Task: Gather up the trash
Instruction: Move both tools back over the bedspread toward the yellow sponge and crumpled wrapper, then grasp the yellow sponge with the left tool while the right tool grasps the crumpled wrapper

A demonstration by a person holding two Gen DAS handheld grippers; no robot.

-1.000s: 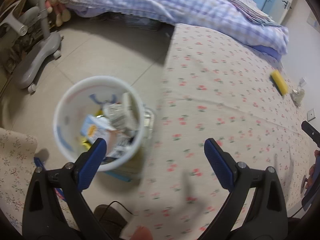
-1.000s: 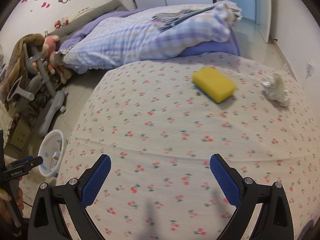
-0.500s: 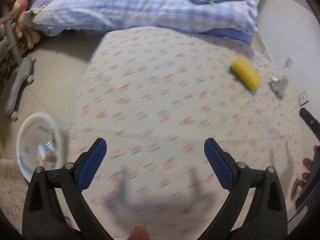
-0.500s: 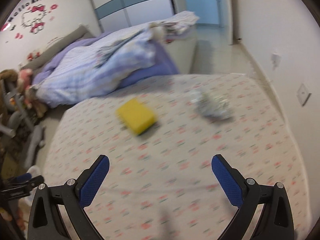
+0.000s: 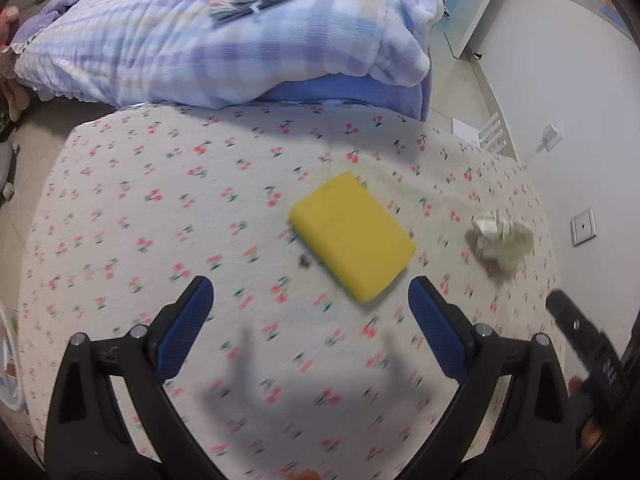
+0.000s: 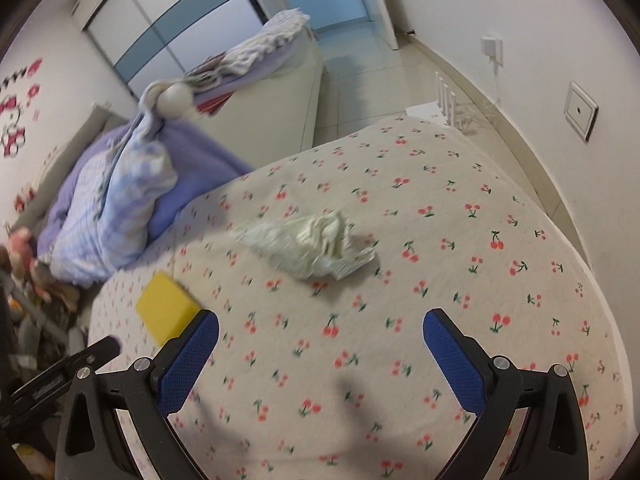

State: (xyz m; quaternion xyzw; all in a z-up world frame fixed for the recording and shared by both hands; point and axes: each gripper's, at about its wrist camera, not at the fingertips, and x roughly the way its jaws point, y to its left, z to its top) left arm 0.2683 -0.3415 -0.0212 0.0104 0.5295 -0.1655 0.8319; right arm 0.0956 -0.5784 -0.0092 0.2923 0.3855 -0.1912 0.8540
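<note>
A yellow sponge (image 5: 352, 236) lies on the cherry-print table cloth (image 5: 160, 208), just ahead of my open, empty left gripper (image 5: 310, 296). A crumpled white tissue (image 5: 500, 240) lies to its right. In the right wrist view the tissue (image 6: 316, 244) lies ahead of my open, empty right gripper (image 6: 320, 332), and the sponge (image 6: 166, 306) sits at the left beside the left finger. The white trash bin's rim (image 5: 6, 360) shows at the far left edge.
A bed with a checked purple quilt (image 5: 200, 40) stands behind the table. A white wall with sockets (image 6: 580, 110) runs along the right. Toys and a chair base (image 6: 28, 280) crowd the floor at left. The other gripper's tip (image 5: 576, 332) shows at right.
My left gripper swung from over the trash bin to the right, toward the sponge. My right gripper swung right and closer, from the sponge to the tissue. Both stayed open.
</note>
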